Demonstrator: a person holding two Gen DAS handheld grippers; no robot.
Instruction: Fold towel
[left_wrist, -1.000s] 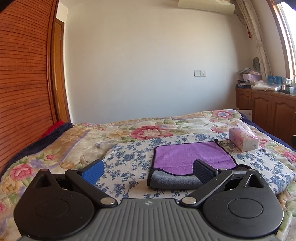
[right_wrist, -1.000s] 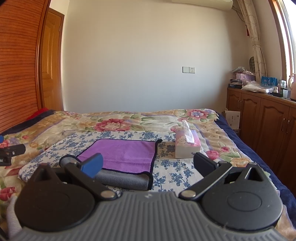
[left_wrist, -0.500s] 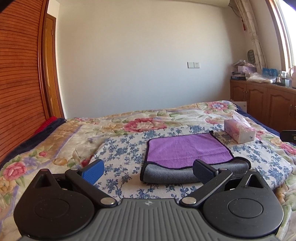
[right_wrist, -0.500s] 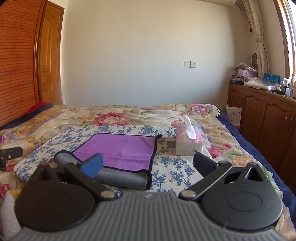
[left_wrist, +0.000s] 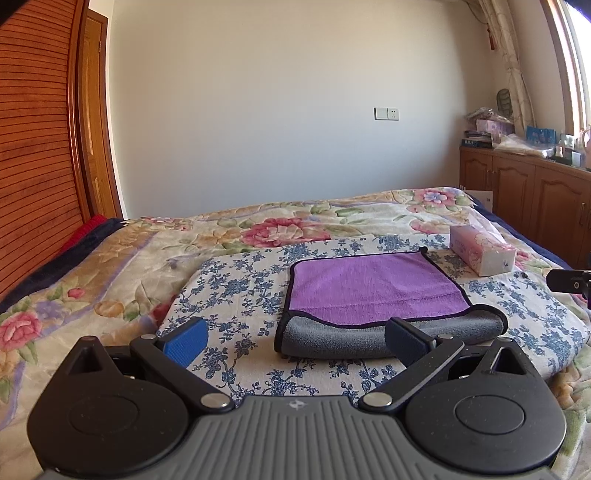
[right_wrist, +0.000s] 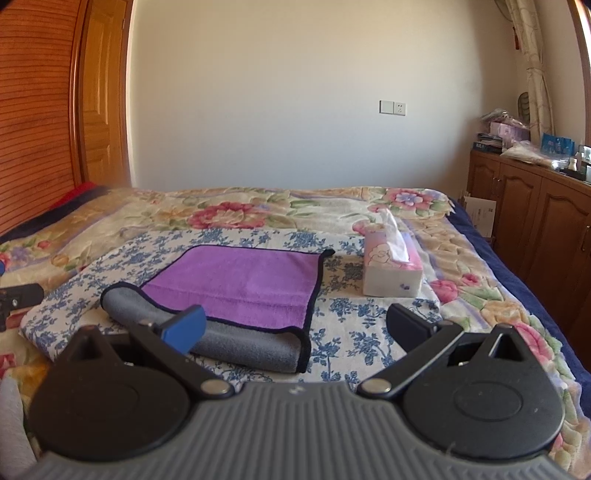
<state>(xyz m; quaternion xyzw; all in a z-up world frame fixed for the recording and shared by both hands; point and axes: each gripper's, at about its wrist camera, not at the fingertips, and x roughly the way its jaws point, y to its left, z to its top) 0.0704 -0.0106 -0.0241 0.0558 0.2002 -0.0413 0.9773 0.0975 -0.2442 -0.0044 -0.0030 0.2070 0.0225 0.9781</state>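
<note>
I have pulled both claws back: left claw (left_wrist: 293, 338) and right claw (right_wrist: 295, 325) are wide, holding nothing. The towel (left_wrist: 373, 291) lies folded at frame centre on the bed (left_wrist: 110, 266); folding looks finished.

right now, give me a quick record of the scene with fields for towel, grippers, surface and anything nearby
towel: purple towel with grey underside and dark trim, folded over, grey fold at its near edge, lying flat
left gripper: left gripper open, empty, short of the towel's near edge
right gripper: right gripper open, empty, near the towel's right corner
surface: blue flowered cloth on a bed with a floral cover
nearby: tissue box to the right of the towel, apart from it
</note>
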